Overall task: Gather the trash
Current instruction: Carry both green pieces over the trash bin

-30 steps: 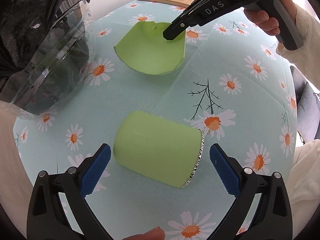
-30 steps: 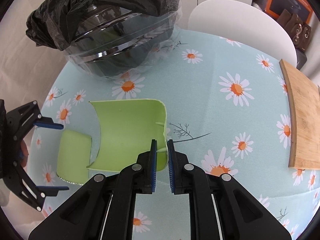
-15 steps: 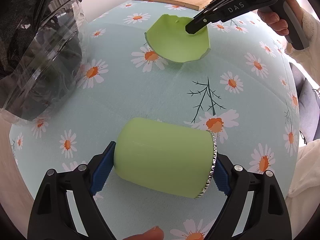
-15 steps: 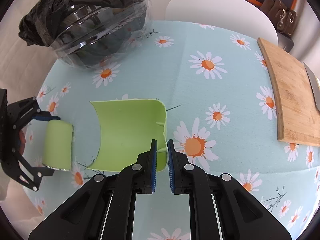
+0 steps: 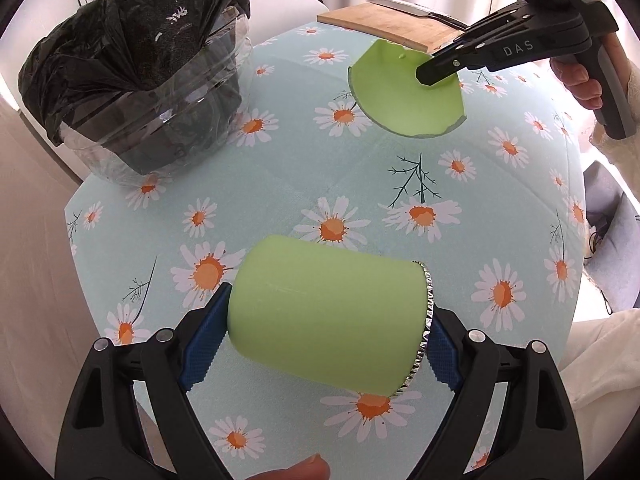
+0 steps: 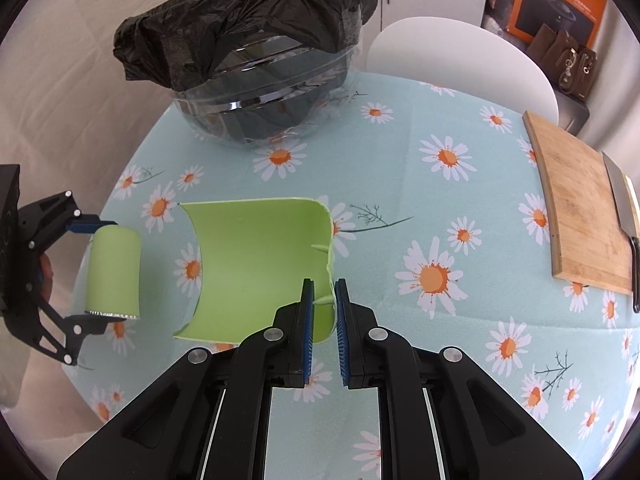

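Observation:
My left gripper (image 5: 320, 332) is shut on a light green cylinder with a foil rim (image 5: 326, 316), held above the table; it also shows in the right wrist view (image 6: 114, 272). My right gripper (image 6: 322, 308) is shut on the edge of a curved green shell piece (image 6: 260, 264), lifted off the table; that piece also shows in the left wrist view (image 5: 404, 96). A clear bin lined with a black trash bag (image 5: 136, 92) stands at the table's far left, also seen in the right wrist view (image 6: 256, 68).
The round table (image 5: 280, 184) has a daisy-print cloth. A wooden cutting board (image 6: 580, 212) with a knife (image 6: 622, 204) lies on the right side. A white chair (image 6: 460, 52) stands behind the table.
My left gripper closed on the green cylinder and lifted it. My right gripper raised the green shell piece higher and away from the cylinder.

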